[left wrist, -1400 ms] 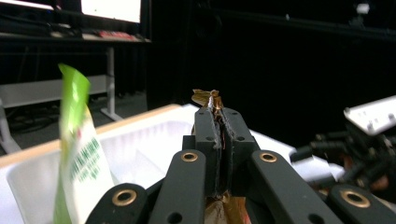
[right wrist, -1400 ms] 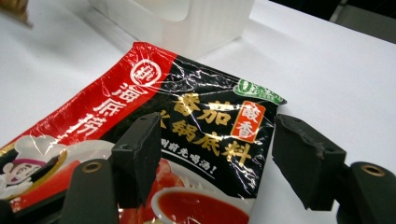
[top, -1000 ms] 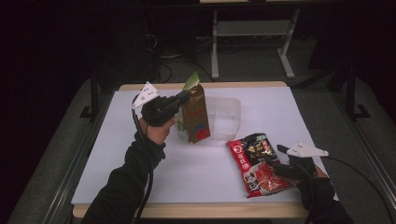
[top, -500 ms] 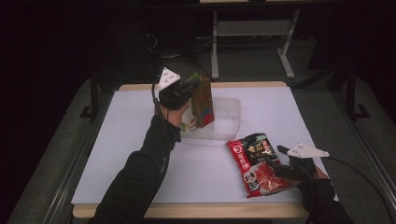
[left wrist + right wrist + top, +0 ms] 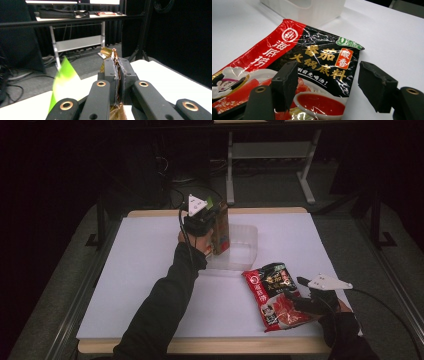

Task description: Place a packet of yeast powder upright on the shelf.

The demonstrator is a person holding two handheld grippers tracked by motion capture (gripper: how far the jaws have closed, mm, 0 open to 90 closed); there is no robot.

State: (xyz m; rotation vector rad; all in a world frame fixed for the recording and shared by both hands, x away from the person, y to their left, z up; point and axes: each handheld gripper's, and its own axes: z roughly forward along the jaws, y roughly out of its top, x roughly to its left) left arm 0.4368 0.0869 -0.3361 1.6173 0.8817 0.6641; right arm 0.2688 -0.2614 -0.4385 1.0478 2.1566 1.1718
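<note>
Nearest the table's front edge, the right gripper [image 5: 304,292] rests low at the right, its grey three-cornered plate on top and its cable trailing off to the right. In the right gripper view its two black jaws stand wide apart with nothing between them: one jaw lies over the red-and-black sauce packet [image 5: 294,67], the other over bare white tabletop just past the packet's edge. The sauce packet [image 5: 275,295] lies flat on the white table [image 5: 125,285], at the front right, with its upper end pointing toward the clear plastic tub [image 5: 240,247] and a strip of bare table between them.

Farther back, near the table's centre, the tub stands upright, its white wall also visible at the top of the right gripper view [image 5: 312,8]. The person's left forearm, in a dark sleeve [image 5: 165,310], runs diagonally from the bottom edge up to the left gripper [image 5: 207,217], which is raised above the table at the tub's left side. Its jaws are closed tight on the gold foil top of a brown carton-like pack [image 5: 220,227]; in the left gripper view the crimped foil edge [image 5: 110,53] protrudes between the pressed pads, and a green flap [image 5: 63,77] stands beside them. The pack hangs upright, its lower end inside or just over the tub's left portion; contact with the tub floor cannot be judged.

Beyond the table, a grey metal stand [image 5: 270,155] and cables [image 5: 175,180] occupy the dark floor.
</note>
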